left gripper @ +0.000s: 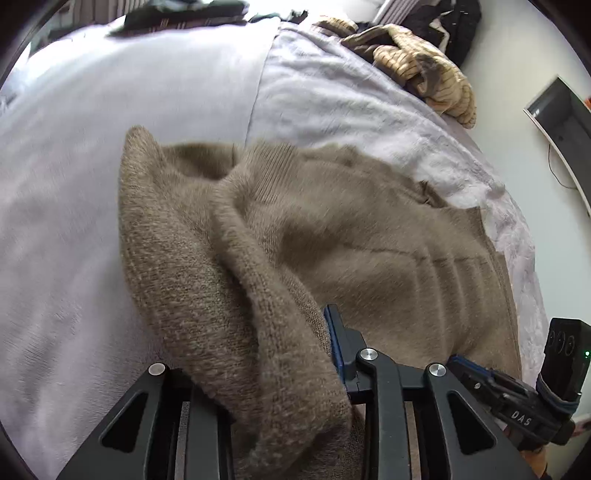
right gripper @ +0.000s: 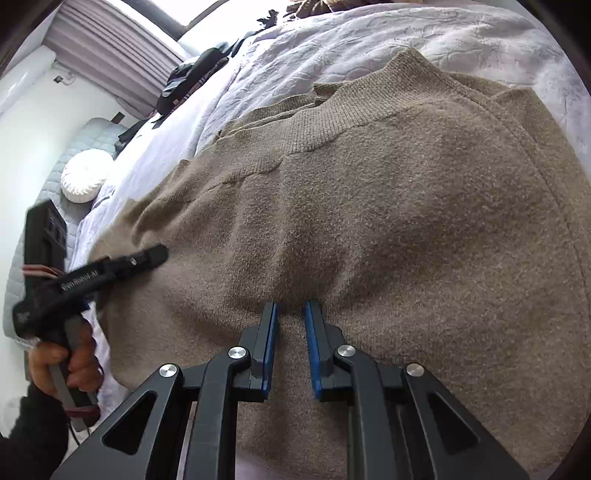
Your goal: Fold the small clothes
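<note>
Sweater (right gripper: 369,221), brown, fuzzy knit, is pinched by the left gripper (left gripper: 295,369); "DAS" is read at four o'clock. Right gripper (right gripper: 290,314) fingers are barely apart, nothing between.

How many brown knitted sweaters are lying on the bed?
1. The brown knitted sweater lies spread on the pale lilac quilted bed cover, under both tools. The clothes heaped at the far edges of the bed might hide others.

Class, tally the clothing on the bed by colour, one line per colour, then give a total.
Brown sweater: 1
Tan striped garment heap: 1
Dark clothing pile: 1
Total: 3 (how many pieces each heap holds cannot be told)
</note>
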